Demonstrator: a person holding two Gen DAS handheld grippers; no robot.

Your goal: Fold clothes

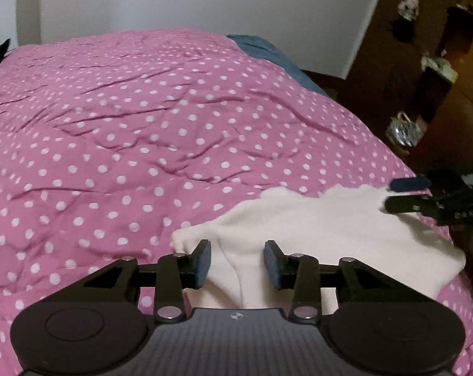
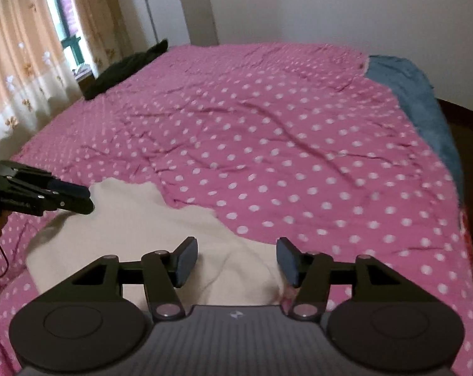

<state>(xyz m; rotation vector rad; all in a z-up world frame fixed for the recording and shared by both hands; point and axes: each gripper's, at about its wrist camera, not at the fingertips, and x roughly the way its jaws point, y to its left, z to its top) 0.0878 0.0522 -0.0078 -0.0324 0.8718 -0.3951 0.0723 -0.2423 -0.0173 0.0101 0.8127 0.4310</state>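
While both grippers are hovering with jaws released, a cream fleece garment (image 1: 315, 228) is lying rumpled at the lower right of a pink polka-dot bedspread (image 1: 126, 125). Left gripper (image 1: 237, 263) and right gripper (image 2: 236, 261) are gripping nothing; soft pile could slip, or bedspread get pinched along.

Black grippers, blue-padded fingers (image 1: 205, 261).
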